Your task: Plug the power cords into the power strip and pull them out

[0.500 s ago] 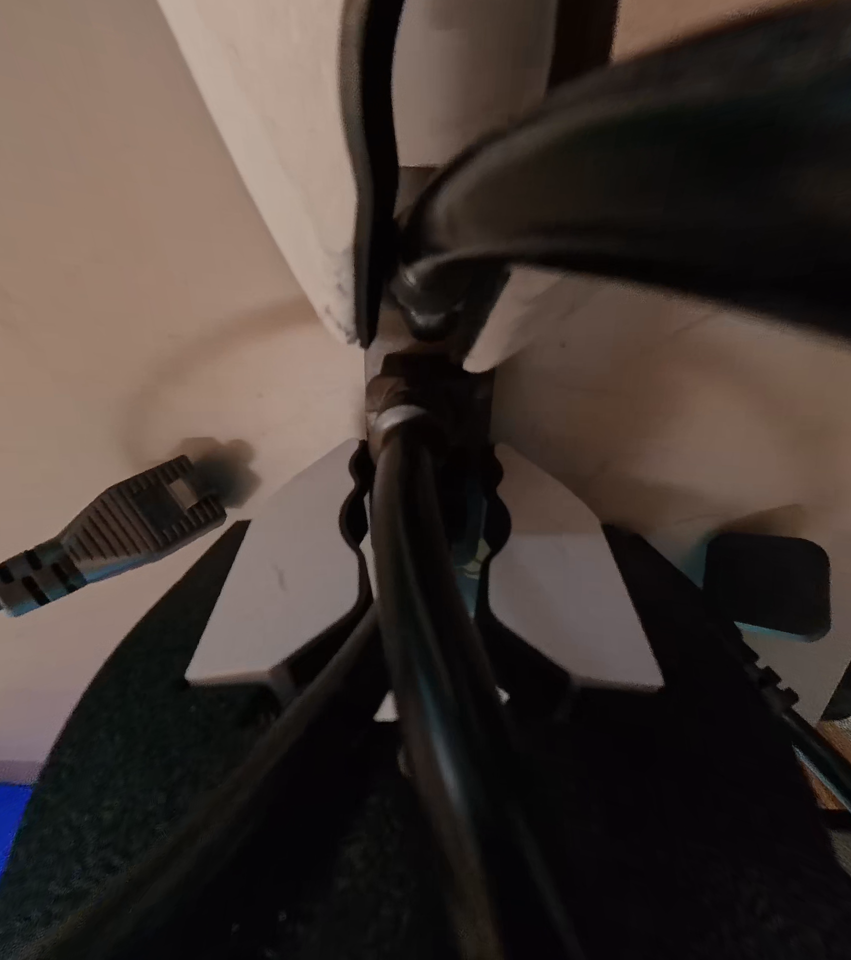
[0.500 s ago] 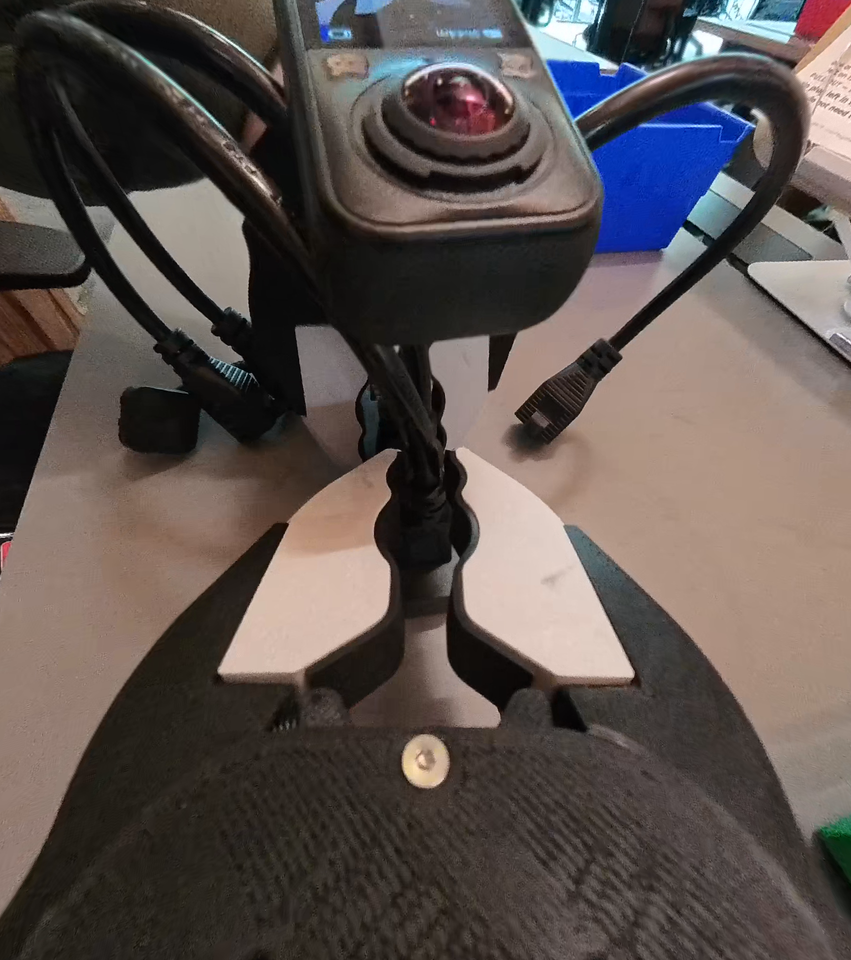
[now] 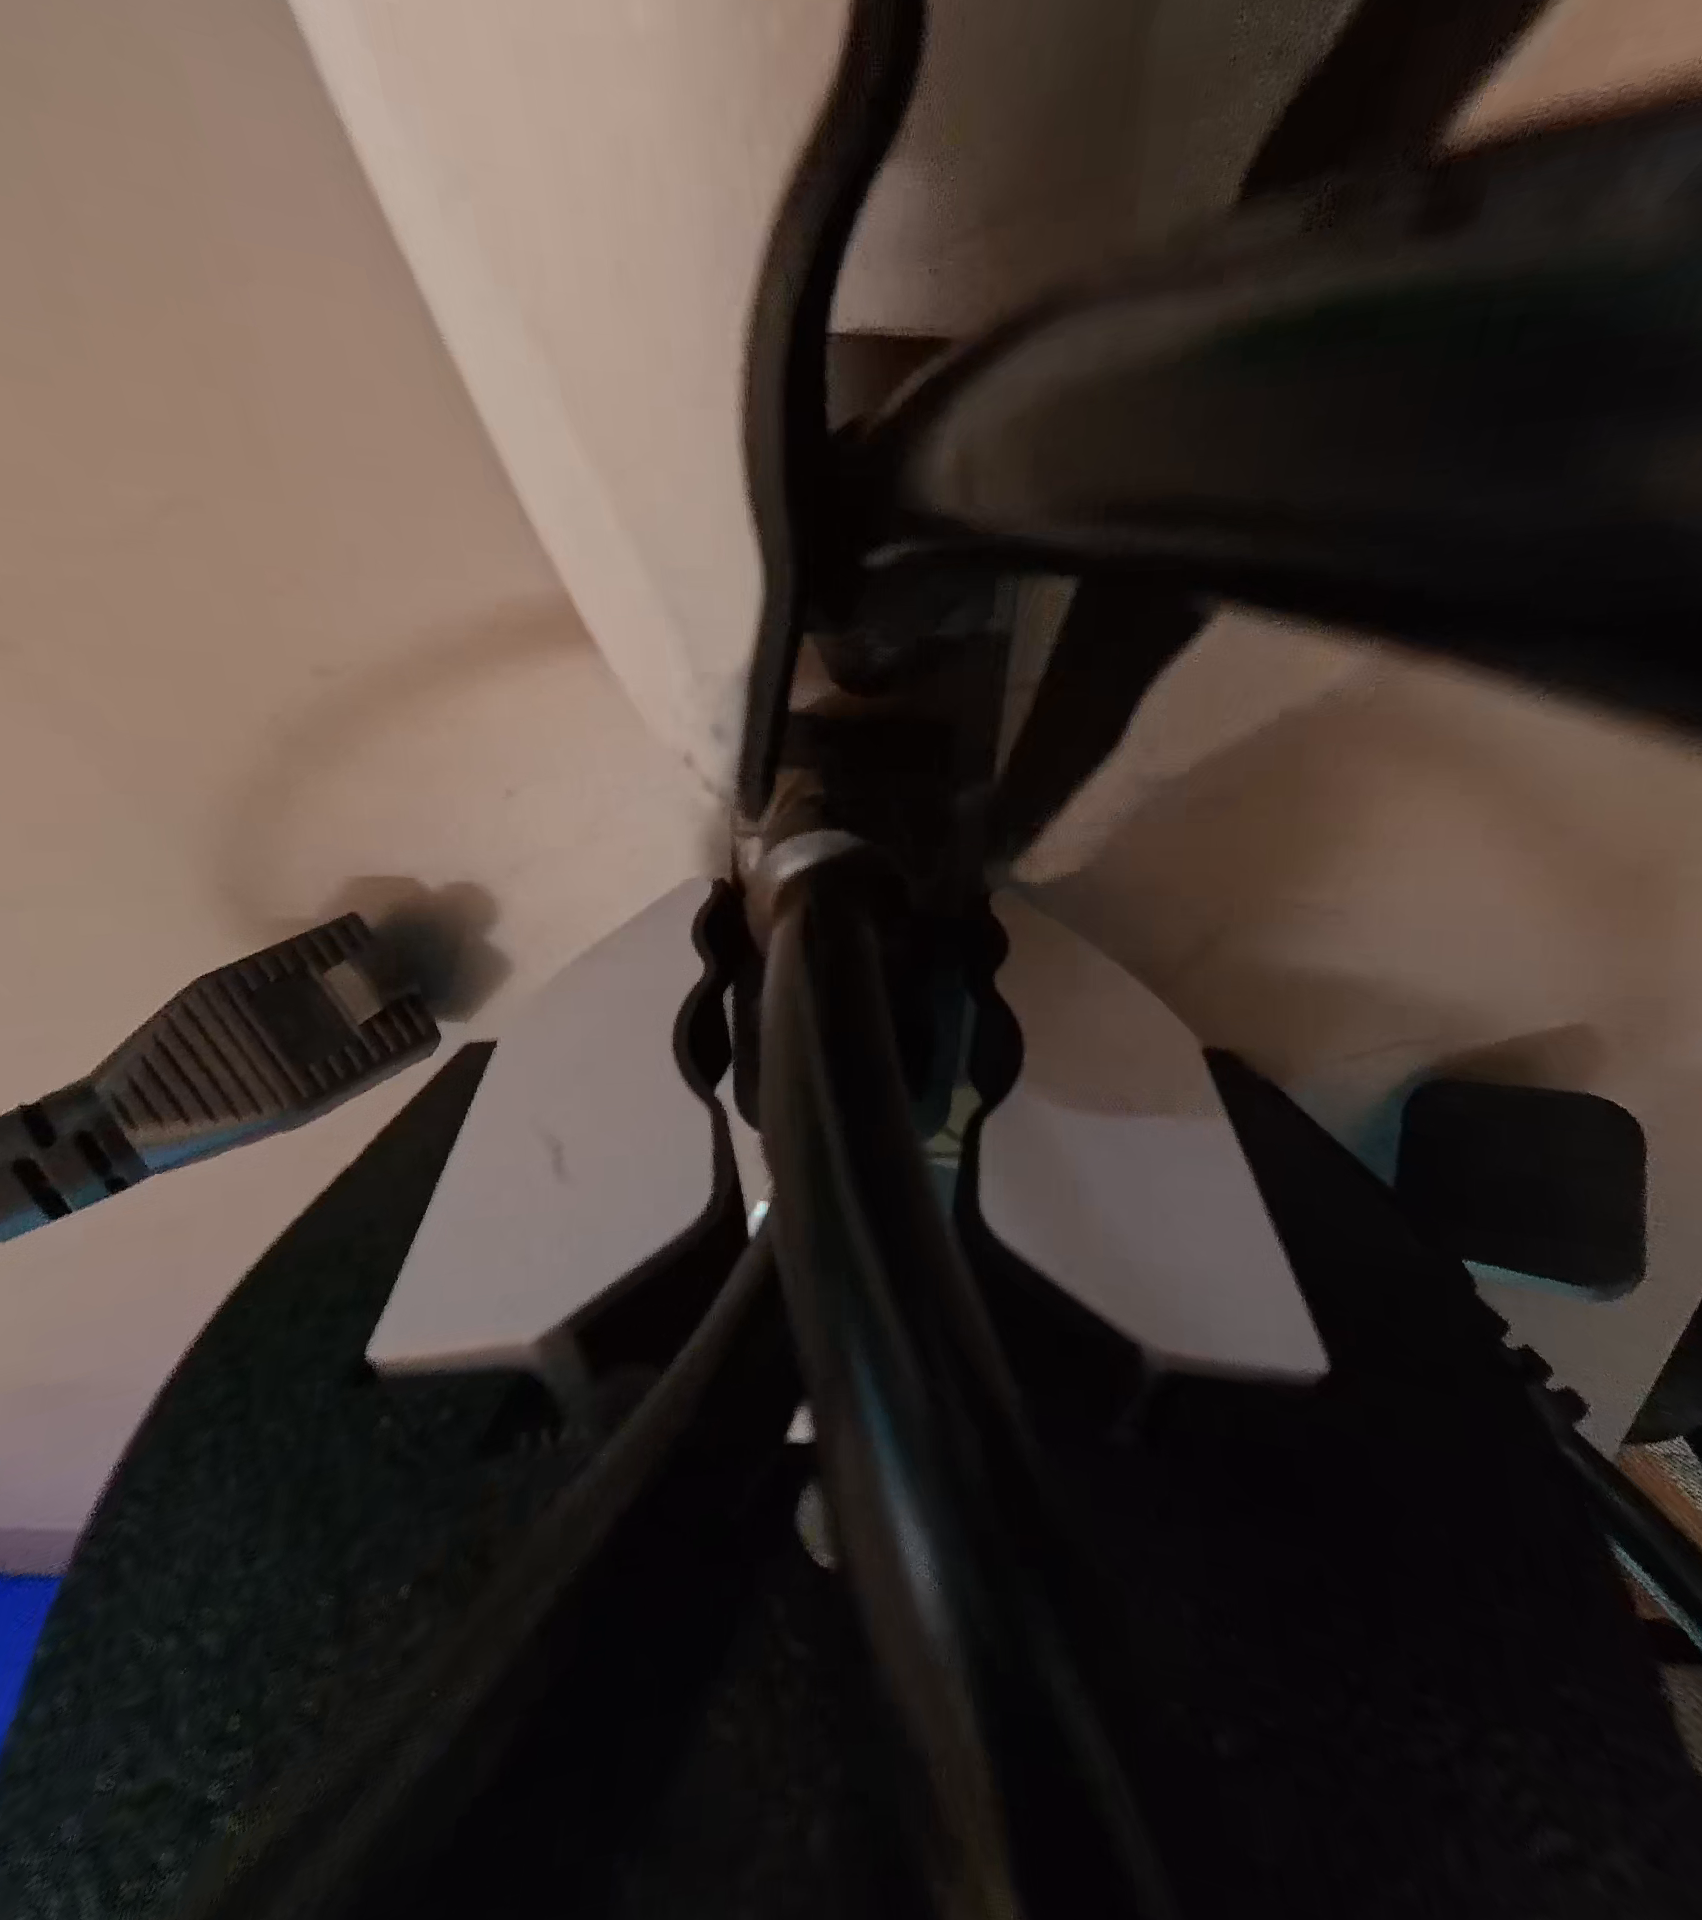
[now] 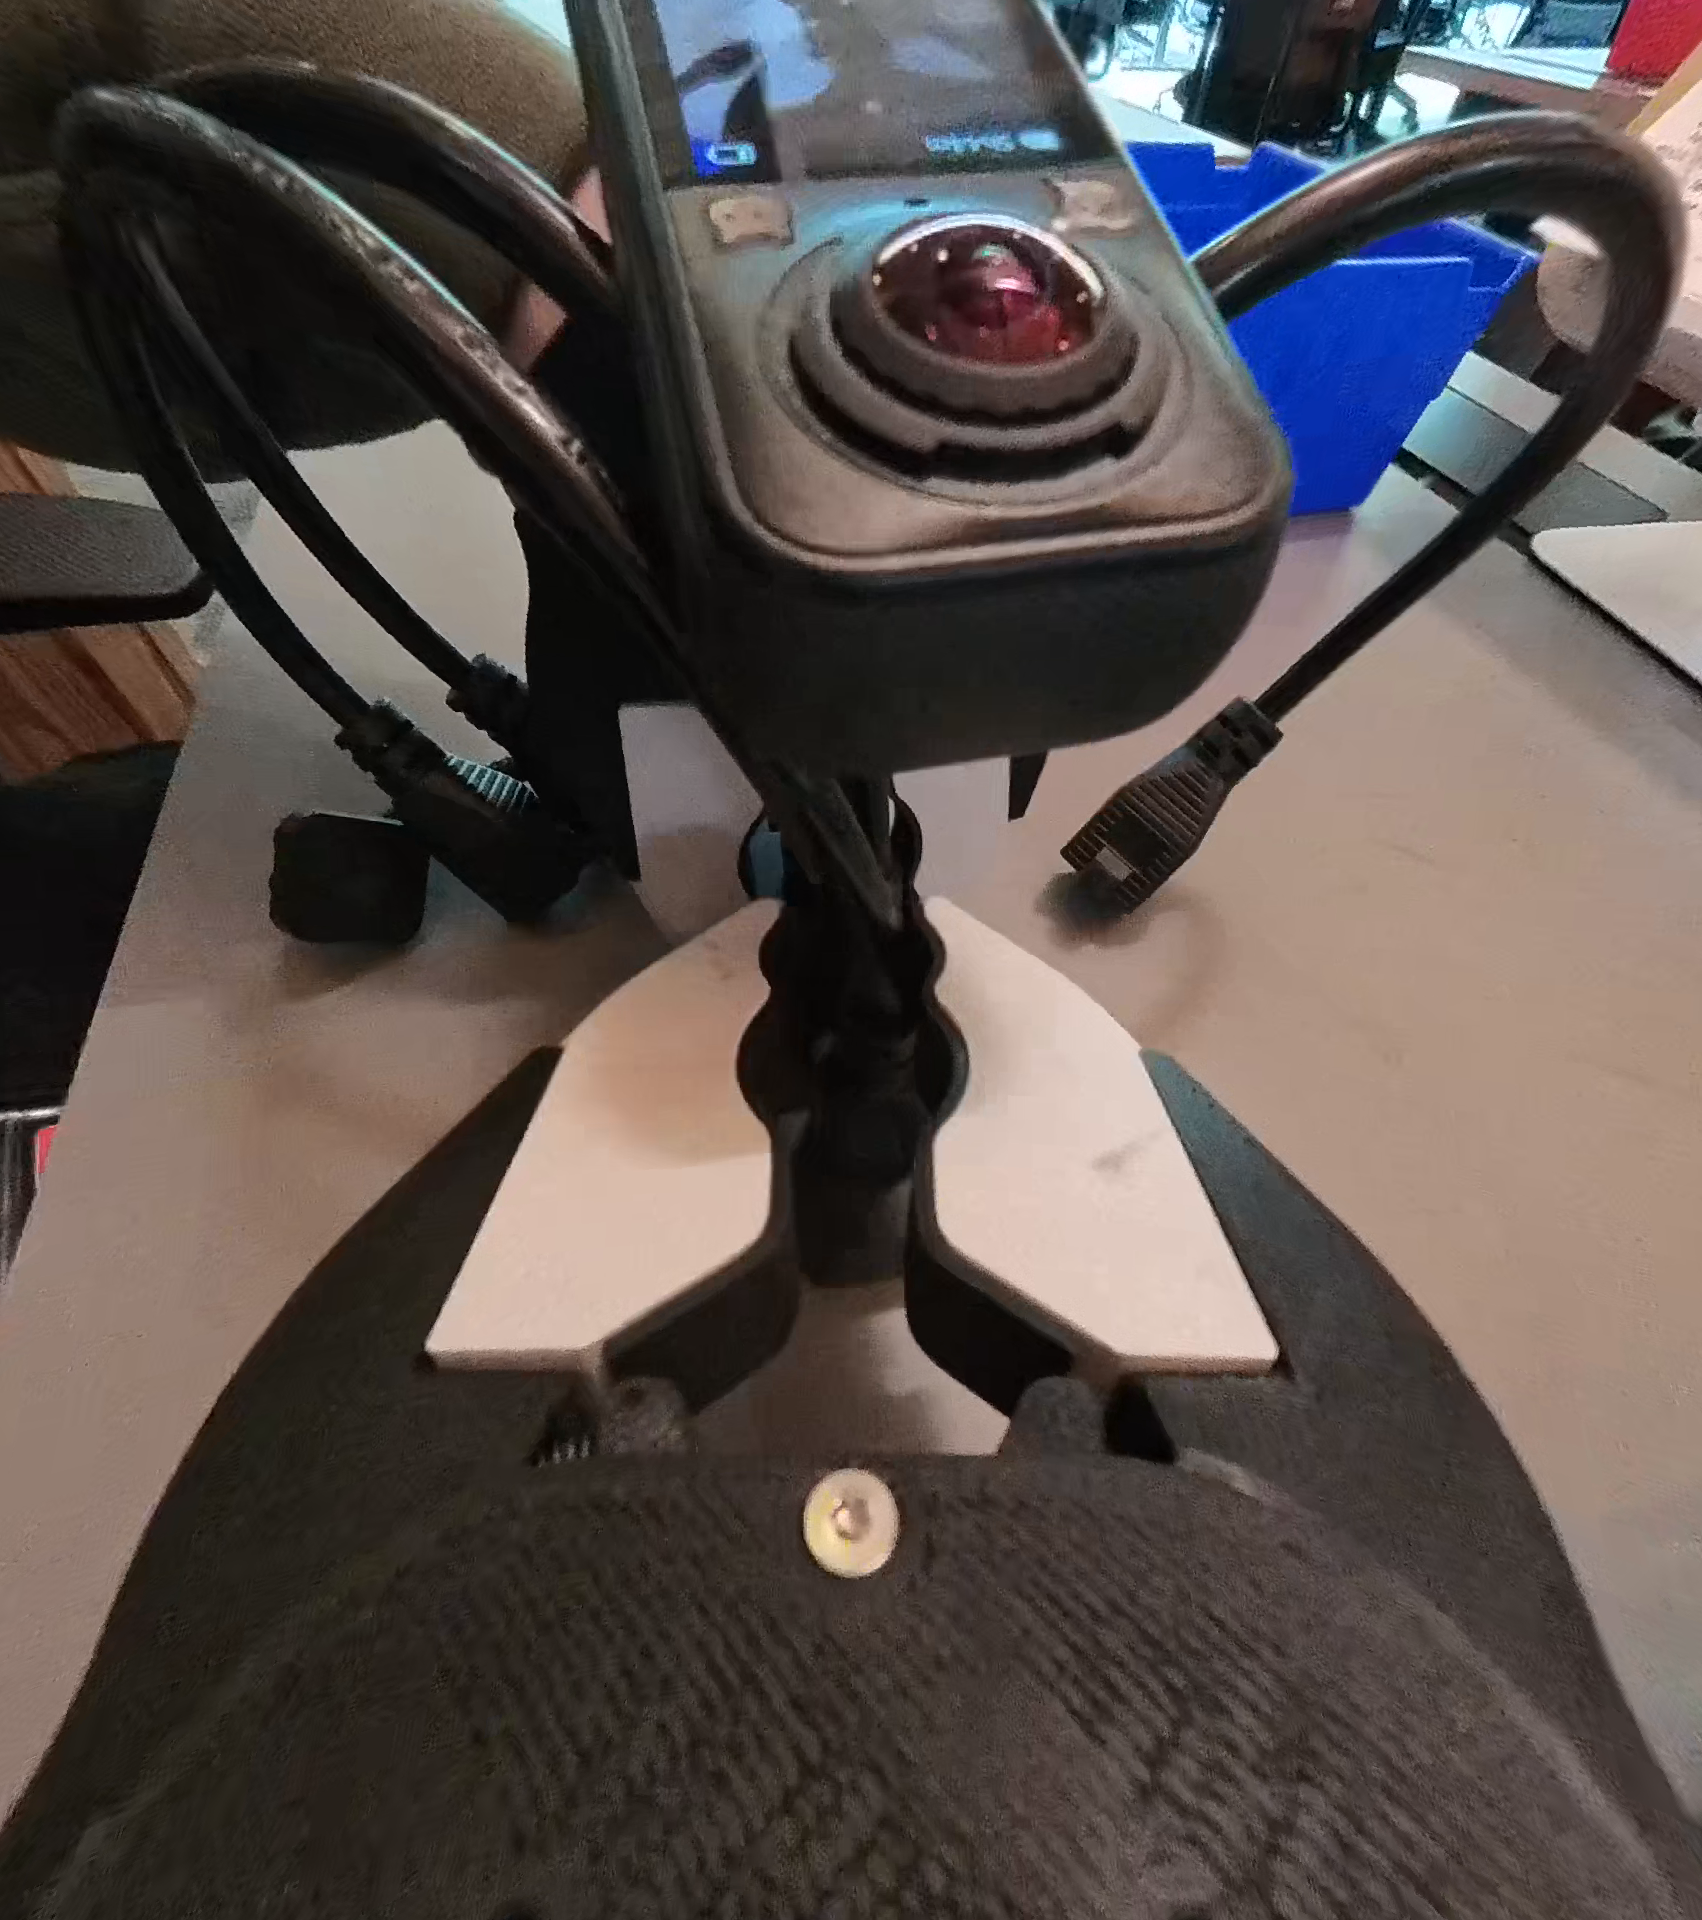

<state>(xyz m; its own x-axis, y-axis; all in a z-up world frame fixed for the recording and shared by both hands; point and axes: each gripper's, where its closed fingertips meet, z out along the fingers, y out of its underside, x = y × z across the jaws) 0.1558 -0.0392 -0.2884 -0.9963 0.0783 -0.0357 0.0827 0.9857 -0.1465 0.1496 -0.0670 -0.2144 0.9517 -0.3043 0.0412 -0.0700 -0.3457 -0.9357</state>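
The two hand-held grippers face each other nose to nose low over the desk (image 4: 1449, 1039), probably so that both can work on one bundle of black power cords (image 4: 852, 997) passing between them. In the right wrist view the right hand-held gripper (image 4: 847, 1018) has its white fingers (image 4: 1055, 1143) drawn together and clamped on a thick black cord end or plug body, with thinner cords running up at twelve o'clock to the other tool. The left hand-held gripper (image 3: 852, 997), seen in its own view, is likewise closed on cord, two glossy black strands passing down between its fingers toward six o'clock. Its camera housing (image 4: 951, 343), with a red-tinted lens, hangs directly above the right gripper's tips.

The cords look stiff and rubbery: they hold tall loops rather than lying flat. One free end with a ribbed black connector (image 4: 1148, 821) rests tip-down on the desk at two o'clock in the right wrist view, and appears at nine o'clock in the left view. Another ribbed plug (image 4: 473, 810) sits at ten o'clock beside a small black block (image 4: 348, 878). A blue bin (image 4: 1366, 343) stands beyond at one o'clock. The power strip itself cannot be made out clearly.
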